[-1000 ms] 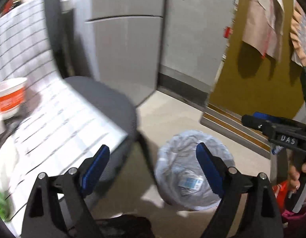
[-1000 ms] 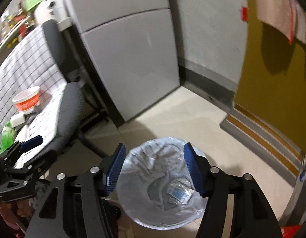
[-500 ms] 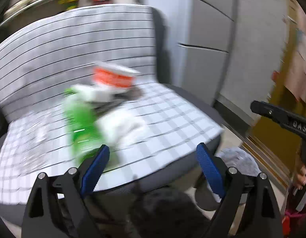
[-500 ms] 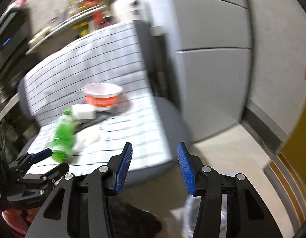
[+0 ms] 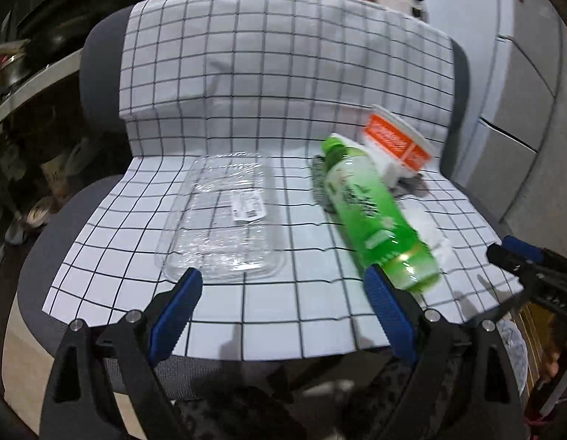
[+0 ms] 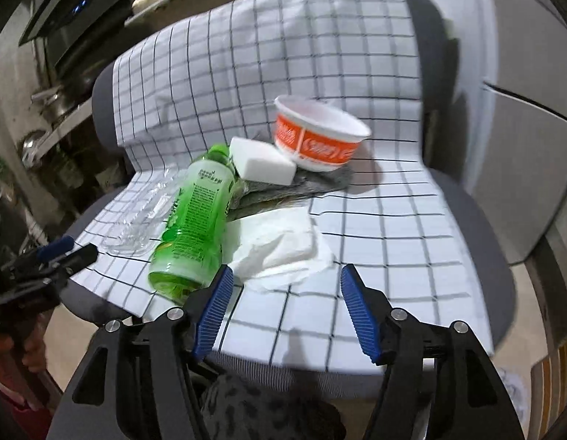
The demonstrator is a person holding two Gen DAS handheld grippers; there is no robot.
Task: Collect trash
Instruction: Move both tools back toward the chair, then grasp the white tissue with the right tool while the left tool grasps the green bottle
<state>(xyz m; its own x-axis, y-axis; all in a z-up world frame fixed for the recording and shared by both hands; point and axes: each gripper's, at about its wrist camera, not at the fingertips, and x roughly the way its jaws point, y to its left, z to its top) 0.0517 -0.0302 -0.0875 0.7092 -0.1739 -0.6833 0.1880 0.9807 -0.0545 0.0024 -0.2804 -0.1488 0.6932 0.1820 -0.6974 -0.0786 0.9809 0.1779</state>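
An approach to the next piece of trash is judged to be in hand: the left claw [image 5: 283,315] is held released and empty before the clear tray [image 5: 224,227], while the right claw [image 6: 285,315], empty, is opening just short of the crumpled tissue [image 6: 279,245]. The green bottle [image 6: 195,220] and orange bowl [image 6: 316,135] are seen lying on the checked chair cloth [image 6: 386,227]. A descent onto one item is called for next.

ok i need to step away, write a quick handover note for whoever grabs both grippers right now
Left gripper: open, empty, hovering at the chair's front edge, in line with the clear plastic tray.
Right gripper: jaws opening, nothing between them, just short of the white napkin.
On the checked cloth covering the seat: green bottle lying on its side, white block, orange-and-white bowl on a grey rag, plus the tray and napkin.
Done: none of these is picked up yet.
Left: all five pieces of trash; the rag may be trash too.
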